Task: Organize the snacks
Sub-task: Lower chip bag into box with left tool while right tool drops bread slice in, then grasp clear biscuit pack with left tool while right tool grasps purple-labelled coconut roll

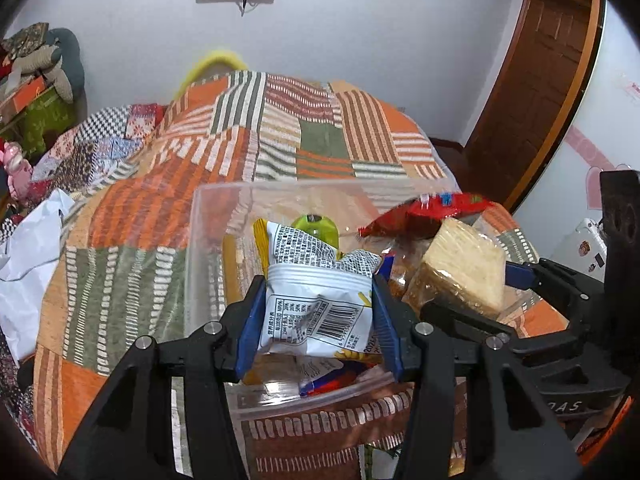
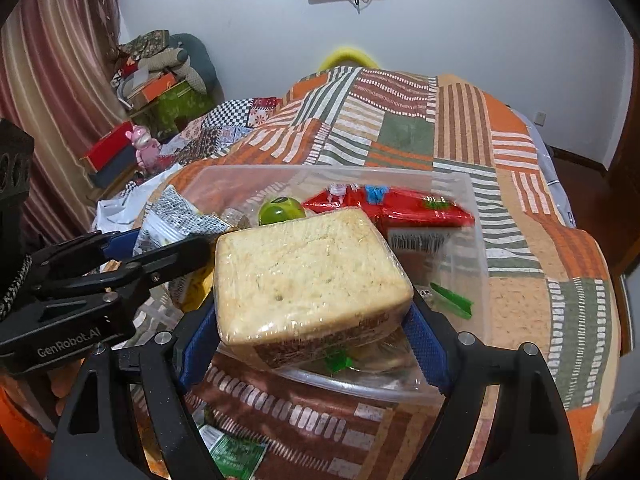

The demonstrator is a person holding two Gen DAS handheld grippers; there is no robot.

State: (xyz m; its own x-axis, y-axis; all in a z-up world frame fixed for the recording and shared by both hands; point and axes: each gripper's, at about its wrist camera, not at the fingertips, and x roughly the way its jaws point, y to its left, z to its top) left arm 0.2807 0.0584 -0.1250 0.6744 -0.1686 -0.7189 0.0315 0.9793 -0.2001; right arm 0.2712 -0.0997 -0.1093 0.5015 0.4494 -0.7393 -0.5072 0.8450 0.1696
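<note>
Left gripper [image 1: 320, 312] tilted downward over clear plastic bin [image 1: 192, 240], blue pads clamped on white snack packet [image 1: 316, 308] held above bin's near edge. Right gripper [image 2: 316, 320] just beside it, same downward tilt, pads clamped on wrapped bread block [image 2: 304, 276] above bin. Red packet [image 2: 400, 204] and green item [image 2: 280, 210] lie inside bin on patchwork bedspread [image 2: 520, 220].

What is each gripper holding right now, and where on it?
Left gripper: white snack packet, by its side edges. Right gripper: wrapped bread, by its lower sides.
</note>
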